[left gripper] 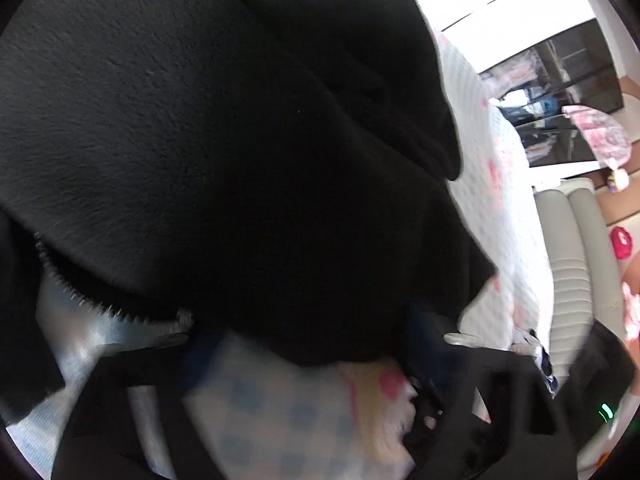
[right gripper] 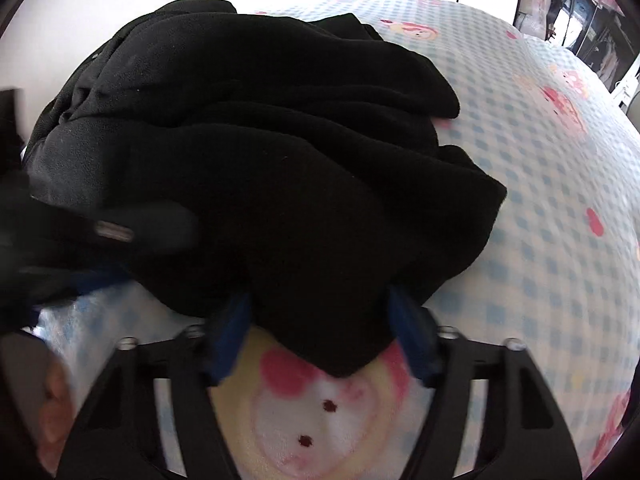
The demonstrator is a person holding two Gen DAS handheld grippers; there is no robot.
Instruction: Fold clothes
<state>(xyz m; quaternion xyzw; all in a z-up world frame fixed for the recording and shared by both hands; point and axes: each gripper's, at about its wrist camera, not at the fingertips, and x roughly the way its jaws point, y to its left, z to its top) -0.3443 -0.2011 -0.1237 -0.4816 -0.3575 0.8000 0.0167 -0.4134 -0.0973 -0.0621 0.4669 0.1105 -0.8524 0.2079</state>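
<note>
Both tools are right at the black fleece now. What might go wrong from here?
1. The black fleece lies bunched in several layers, so the right tool, open around its near edge, may pinch more than one.
2. The checked bedsheet sits directly beneath and could get caught too.
3. Fleece fills the left view, hiding the left tool's grip.

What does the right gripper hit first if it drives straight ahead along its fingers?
The black garment. Its near edge already droops between the right gripper's open blue fingers, above the checked cartoon bedsheet. Going on means more bunched fleece; depth beyond the pile is unclear.
</note>
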